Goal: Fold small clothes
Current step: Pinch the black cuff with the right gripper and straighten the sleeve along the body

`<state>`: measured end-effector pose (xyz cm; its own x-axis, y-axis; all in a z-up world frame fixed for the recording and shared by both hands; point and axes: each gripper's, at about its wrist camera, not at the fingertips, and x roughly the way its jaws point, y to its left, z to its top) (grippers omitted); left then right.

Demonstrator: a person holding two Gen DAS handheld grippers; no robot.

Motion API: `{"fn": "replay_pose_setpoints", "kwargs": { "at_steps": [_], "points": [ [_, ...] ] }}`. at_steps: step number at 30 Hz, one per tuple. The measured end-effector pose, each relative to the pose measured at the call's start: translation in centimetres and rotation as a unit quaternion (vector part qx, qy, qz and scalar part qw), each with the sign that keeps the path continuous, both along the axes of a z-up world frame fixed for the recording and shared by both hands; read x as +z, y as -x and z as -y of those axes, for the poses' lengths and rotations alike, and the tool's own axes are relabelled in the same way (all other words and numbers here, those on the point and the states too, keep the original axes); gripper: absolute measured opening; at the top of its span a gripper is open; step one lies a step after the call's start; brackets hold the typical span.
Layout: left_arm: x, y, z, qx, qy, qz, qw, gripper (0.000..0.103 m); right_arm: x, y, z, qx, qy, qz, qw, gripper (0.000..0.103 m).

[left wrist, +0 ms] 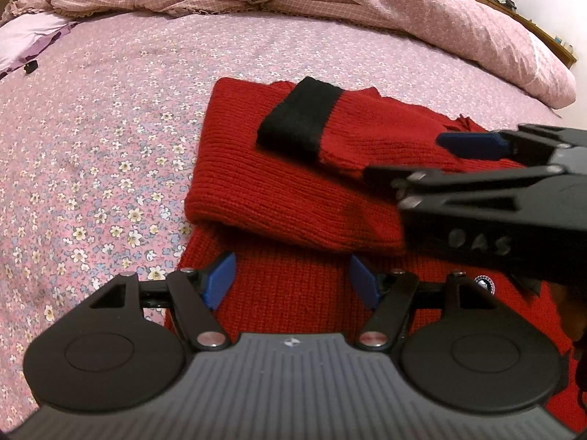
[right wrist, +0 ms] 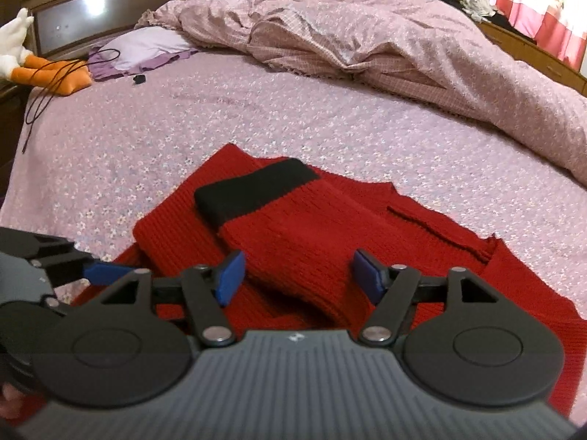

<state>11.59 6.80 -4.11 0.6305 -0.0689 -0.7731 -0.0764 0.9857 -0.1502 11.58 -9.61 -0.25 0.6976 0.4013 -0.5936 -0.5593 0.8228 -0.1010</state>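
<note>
While the red ribbed knit sweater (left wrist: 279, 190) lies partly folded on the pink floral bed sheet (left wrist: 102, 139), with its black-cuffed sleeve (right wrist: 256, 187) laid across the folded body, both tools are seen released. The left tool (left wrist: 291, 280) is held over the near hem with blue pads spread and nothing pinched; the right tool (right wrist: 299, 275) is poised over the sleeve, equally unclenched, with knit between the pads but not pressed. Risk is judged to lie in the thick, springy knit: if only the top layer is caught, the fold could be dragged open, and the loose sleeve could be pulled askew. The crumpled pink quilt (right wrist: 367, 47) lies well apart
</note>
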Motion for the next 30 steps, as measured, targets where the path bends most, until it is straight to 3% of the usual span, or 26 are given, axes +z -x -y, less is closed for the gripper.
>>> {"fn": "replay_pose_setpoints", "kwargs": {
  "at_steps": [5, 6, 7, 8, 9, 10, 16, 20, 24, 27, 30],
  "points": [
    [0.0, 0.0, 0.2, -0.004, -0.003, 0.001, 1.0, 0.075, -1.5, -1.4, -0.5, -0.004, 0.004, -0.035, 0.999, 0.073],
    [0.0, 0.0, 0.2, -0.004, -0.003, 0.001, 1.0, 0.075, -1.6, -1.7, -0.3, -0.008, -0.007, -0.037, 0.999, 0.069],
    [0.0, 0.0, 0.2, -0.005, -0.003, 0.001, 1.0, 0.075, -1.5, -1.9, -0.1, -0.014, -0.015, -0.038, 0.999, 0.053],
    [0.0, 0.0, 0.2, -0.004, -0.002, 0.001, 1.0, 0.075, -1.4, -2.0, 0.1, -0.024, -0.021, -0.036, 0.999, 0.046],
    [0.0, 0.0, 0.2, -0.004, -0.002, 0.001, 1.0, 0.075, -1.2, -2.2, 0.5, -0.033, -0.029, -0.034, 0.998, 0.025],
    [0.0, 0.0, 0.2, -0.005, -0.002, 0.001, 1.0, 0.075, -0.9, -2.3, 1.0, -0.037, -0.04, -0.033, 0.998, 0.021],
    [-0.1, 0.1, 0.0, -0.005, -0.002, 0.004, 1.0, 0.075, 2.5, -1.2, 7.5, -0.108, -0.149, 0.011, 0.983, 0.018],
    [-0.1, 0.1, 0.2, -0.004, -0.008, 0.003, 1.0, 0.076, 2.3, 0.2, 12.3, -0.15, -0.2, 0.007, 0.968, 0.018],
    [-0.2, 0.1, 0.2, -0.005, -0.012, 0.004, 0.9999, 0.076, -0.5, 1.4, 15.5, -0.185, -0.22, -0.025, 0.958, 0.019],
    [-0.2, 0.0, 0.3, -0.005, -0.014, 0.003, 0.9999, 0.076, -3.1, 1.8, 17.4, -0.204, -0.234, -0.078, 0.947, 0.021],
    [-0.3, -0.1, 0.4, -0.005, -0.016, 0.002, 0.9999, 0.076, -4.1, 2.9, 19.3, -0.205, -0.269, -0.103, 0.935, 0.029]
  ]
}}
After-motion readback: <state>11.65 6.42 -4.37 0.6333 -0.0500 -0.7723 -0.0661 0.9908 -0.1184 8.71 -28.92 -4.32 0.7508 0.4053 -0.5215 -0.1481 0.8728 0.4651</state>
